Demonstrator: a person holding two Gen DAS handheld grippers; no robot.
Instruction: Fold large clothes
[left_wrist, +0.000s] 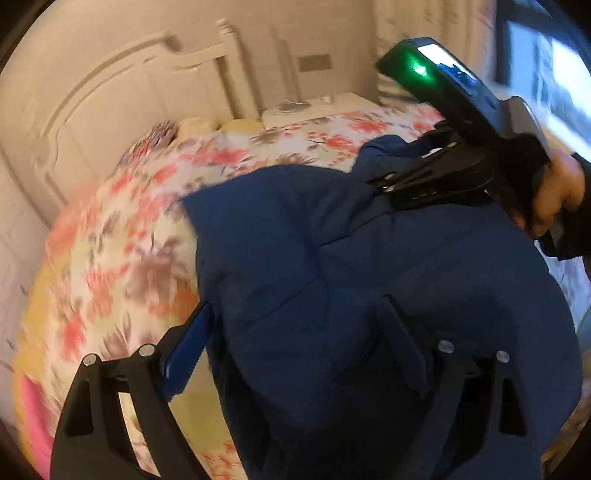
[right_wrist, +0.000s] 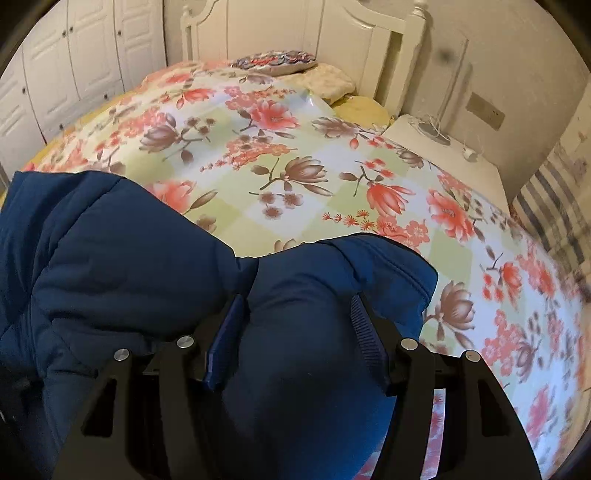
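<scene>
A large navy padded jacket lies bunched on a flowered bedspread. In the left wrist view my left gripper stands wide open, its blue-padded fingers straddling a thick fold of the jacket. My right gripper shows at the upper right there, clamped on the jacket's far edge. In the right wrist view the right gripper holds a thick wad of the jacket between its pads, with the rest of the coat heaped to the left.
The bedspread covers most of the bed. A white headboard, pillows and a white nightstand with cables stand at the far end. White wardrobe doors line the left wall.
</scene>
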